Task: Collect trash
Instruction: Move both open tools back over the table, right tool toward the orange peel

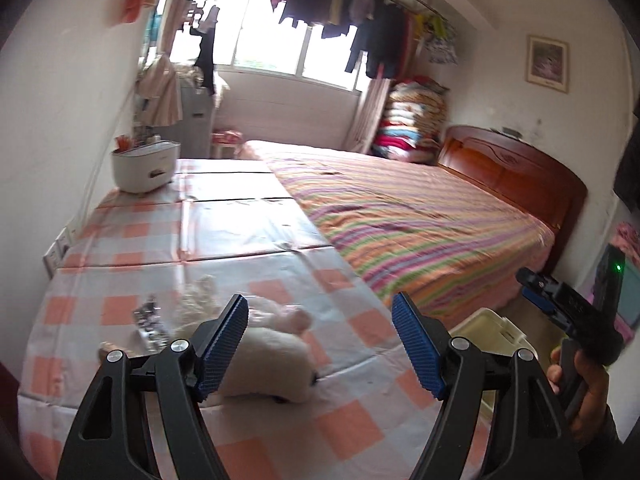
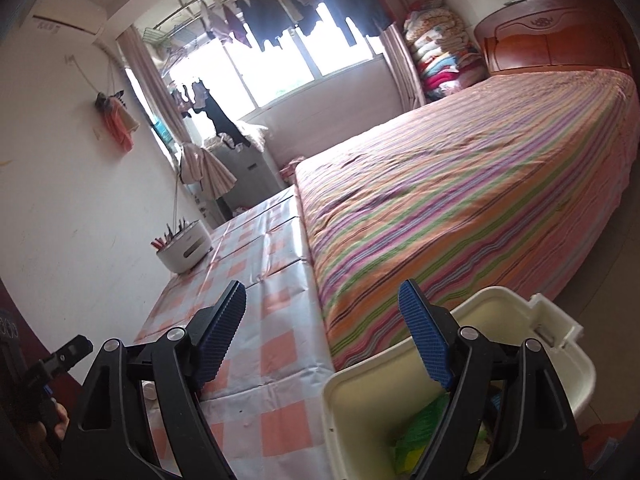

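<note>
Left wrist view: left gripper (image 1: pixel 320 344) wide, nothing between the ribbed blue pads (image 1: pixel 224 344), hanging over checked table cover (image 1: pixel 120 240), glossy plastic sheet, pink and white squares, creased in straight folds. Trash just ahead of the jaws: white wad (image 1: pixel 268 344), soft and lumpy, tissue or cloth, cannot tell which; likely very light and squashy, best pinched across the thick middle. Left of it, crumpled clear wrapper (image 1: pixel 150 322), thin film with dark print, probably slippery and springy, worth grabbing at a bunched fold, not a flat edge. Round white tub (image 1: pixel 144 170) with sticks in it near the wall, far end of the cover. Cream bin (image 1: pixel 496 330) beside the table edge at right, rigid plastic. Right gripper (image 1: pixel 536 284) and hand (image 1: pixel 580 392) in view at far right. Right wrist view: right gripper (image 2: pixel 322 336) wide too, empty, above the bin (image 2: pixel 360 392), open-topped, smooth walls, green crumpled plastic (image 2: pixel 424 424) already inside. Striped bedspread (image 2: pixel 460 200), woven cloth, slightly wrinkled, touching the table cover (image 2: pixel 260 300). White wad and wrapper not visible here.
</note>
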Demonstrator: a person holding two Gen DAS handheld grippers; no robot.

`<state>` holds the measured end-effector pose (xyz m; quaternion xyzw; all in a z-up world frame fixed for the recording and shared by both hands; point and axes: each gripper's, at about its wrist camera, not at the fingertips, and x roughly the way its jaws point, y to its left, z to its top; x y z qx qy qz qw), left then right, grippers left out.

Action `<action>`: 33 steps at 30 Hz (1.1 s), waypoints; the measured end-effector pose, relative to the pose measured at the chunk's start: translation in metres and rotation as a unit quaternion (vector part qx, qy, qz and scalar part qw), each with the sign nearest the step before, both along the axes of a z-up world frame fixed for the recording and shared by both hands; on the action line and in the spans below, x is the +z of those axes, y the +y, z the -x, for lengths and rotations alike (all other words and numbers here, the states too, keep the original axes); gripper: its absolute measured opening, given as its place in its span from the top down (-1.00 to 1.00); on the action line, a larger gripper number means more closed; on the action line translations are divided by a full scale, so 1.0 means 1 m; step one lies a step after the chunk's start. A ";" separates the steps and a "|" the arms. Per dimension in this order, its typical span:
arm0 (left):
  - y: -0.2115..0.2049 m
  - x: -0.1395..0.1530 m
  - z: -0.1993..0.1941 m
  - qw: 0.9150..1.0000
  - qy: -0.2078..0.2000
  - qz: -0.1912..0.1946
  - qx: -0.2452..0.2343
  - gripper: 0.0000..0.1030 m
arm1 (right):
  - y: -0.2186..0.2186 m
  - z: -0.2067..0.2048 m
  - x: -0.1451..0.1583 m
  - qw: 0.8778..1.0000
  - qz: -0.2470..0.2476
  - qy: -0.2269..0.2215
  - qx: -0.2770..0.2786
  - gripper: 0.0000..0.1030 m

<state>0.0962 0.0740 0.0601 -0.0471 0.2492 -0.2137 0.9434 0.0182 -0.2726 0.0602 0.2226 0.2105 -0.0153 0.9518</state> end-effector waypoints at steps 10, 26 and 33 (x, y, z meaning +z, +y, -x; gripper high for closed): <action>0.085 -0.015 -0.007 0.996 0.021 0.028 0.086 -0.40 | 0.050 -0.022 -0.005 0.999 0.020 0.018 0.045 -0.52; 0.151 -0.026 0.003 0.988 0.038 0.045 0.146 -0.40 | 0.148 -0.044 -0.014 0.986 0.060 0.041 0.153 -0.61; 0.173 -0.032 0.005 0.983 0.054 0.055 0.165 -0.40 | 0.191 -0.050 -0.018 0.970 0.083 0.052 0.222 -0.61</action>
